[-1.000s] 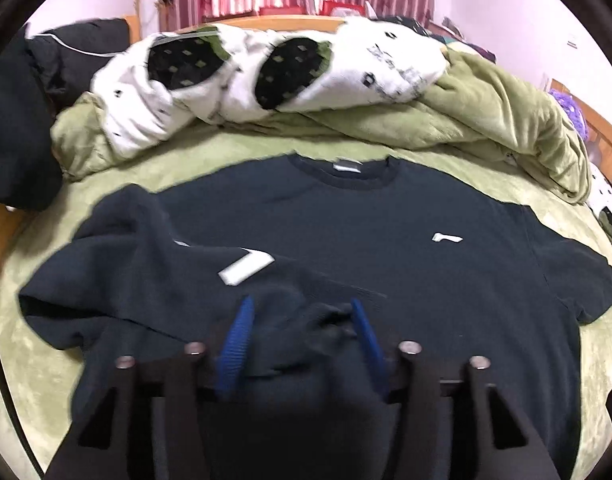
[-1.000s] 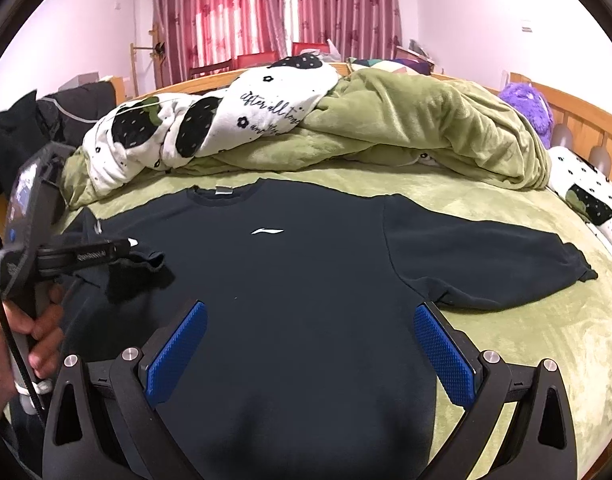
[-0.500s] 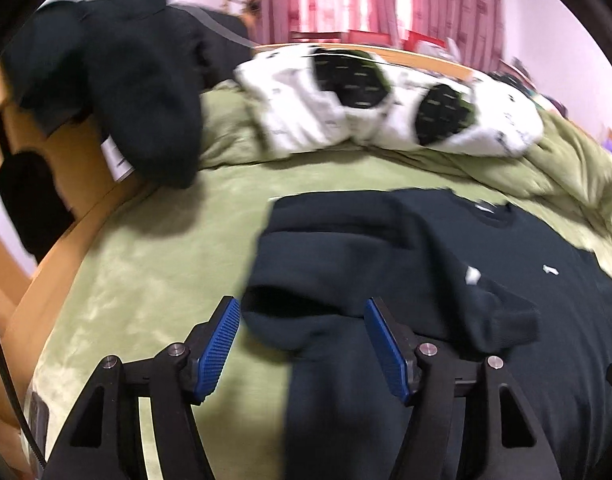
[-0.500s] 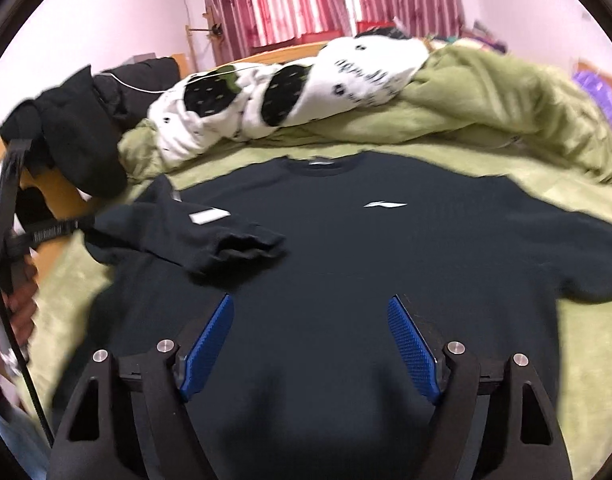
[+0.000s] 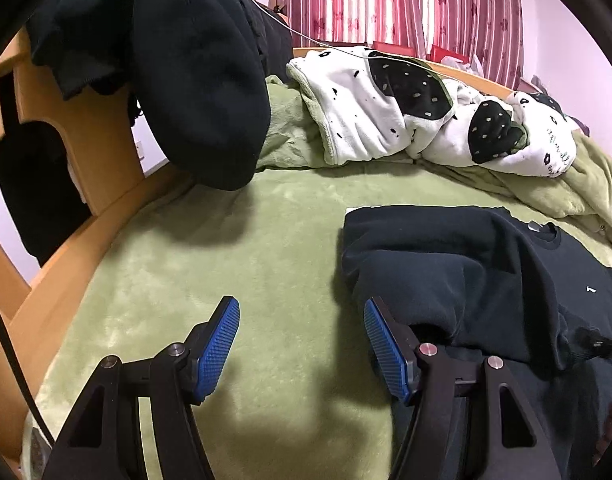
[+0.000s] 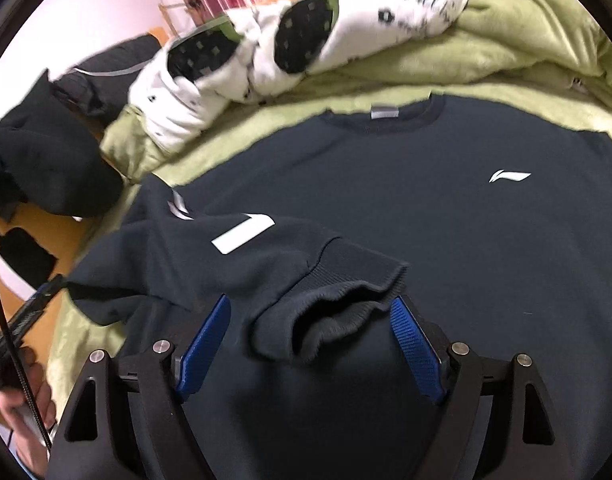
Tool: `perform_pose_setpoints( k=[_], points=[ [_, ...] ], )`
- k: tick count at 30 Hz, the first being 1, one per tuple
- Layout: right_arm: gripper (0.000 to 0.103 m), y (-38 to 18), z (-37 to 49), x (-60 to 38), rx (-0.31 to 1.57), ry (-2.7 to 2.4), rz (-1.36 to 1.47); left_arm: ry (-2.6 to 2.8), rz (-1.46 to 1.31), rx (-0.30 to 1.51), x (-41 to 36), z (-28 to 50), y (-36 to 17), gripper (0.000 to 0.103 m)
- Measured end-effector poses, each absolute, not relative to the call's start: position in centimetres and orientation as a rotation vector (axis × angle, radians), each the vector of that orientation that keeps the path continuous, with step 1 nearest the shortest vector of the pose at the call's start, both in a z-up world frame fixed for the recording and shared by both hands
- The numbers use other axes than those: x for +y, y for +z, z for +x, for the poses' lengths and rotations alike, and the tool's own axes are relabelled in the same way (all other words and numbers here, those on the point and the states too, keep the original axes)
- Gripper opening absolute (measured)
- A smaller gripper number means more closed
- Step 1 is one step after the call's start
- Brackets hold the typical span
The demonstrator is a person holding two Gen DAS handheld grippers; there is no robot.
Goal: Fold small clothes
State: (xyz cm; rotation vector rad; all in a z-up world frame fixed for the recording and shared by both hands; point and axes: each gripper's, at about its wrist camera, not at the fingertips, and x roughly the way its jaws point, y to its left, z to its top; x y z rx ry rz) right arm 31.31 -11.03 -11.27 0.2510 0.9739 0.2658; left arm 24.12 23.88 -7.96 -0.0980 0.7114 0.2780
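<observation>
Item: dark sweatshirt [image 6: 425,208], laid flat on the green-blanketed bed [image 5: 226,264].
- Left gripper [image 5: 302,350]: released, empty, over blanket just left of the sweatshirt.
- Left sleeve [image 6: 242,264]: folded across the sweatshirt's chest.
- Right gripper [image 6: 309,344]: released, jaws astride the sleeve's ribbed cuff [image 6: 337,300], pads not pressing.

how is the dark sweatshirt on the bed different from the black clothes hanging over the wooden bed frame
The dark sweatshirt lies spread flat on the green blanket, one sleeve folded across its chest; the black clothes hang bunched over the wooden bed frame. The sweatshirt shows white logos and a neck label; the hanging clothes show none. Both are dark fabric.
</observation>
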Motion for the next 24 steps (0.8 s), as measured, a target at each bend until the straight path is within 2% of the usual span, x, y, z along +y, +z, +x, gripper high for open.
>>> perform_pose_setpoints(
  k=[1, 2, 3, 4, 5, 14, 24],
  points=[
    [0.077, -11.7, 31.6, -10.8, 0.983, 0.258, 0.248, 0.279, -0.098, 0.709, 23.9, 24.1, -8.0, 0.063],
    [0.061, -12.1, 32.0, -10.6, 0.988, 0.24, 0.24, 0.279, -0.101, 0.706, 23.9, 24.1, -8.0, 0.063],
    [0.029, -12.4, 32.4, -10.3, 0.98, 0.23, 0.23, 0.277, -0.11, 0.7, 24.0, 24.1, -8.1, 0.063],
    [0.012, -12.5, 32.5, -10.1, 0.97, 0.239, 0.22, 0.279, -0.119, 0.699, 24.2, 24.1, -8.2, 0.063],
    [0.003, -12.5, 32.9, -10.0, 0.974, 0.282, 0.222, 0.281, -0.124, 0.7, 24.3, 24.0, -8.4, 0.063],
    [0.002, -6.6, 32.3, -17.8, 0.782, 0.212, 0.239, 0.2, -0.23, 0.742, 23.9, 24.6, -9.2, 0.063],
    [0.002, -5.7, 32.7, -25.7, 0.772, 0.113, 0.231, 0.151, -0.255, 0.795, 20.8, 25.9, -10.3, 0.063]
  ],
)
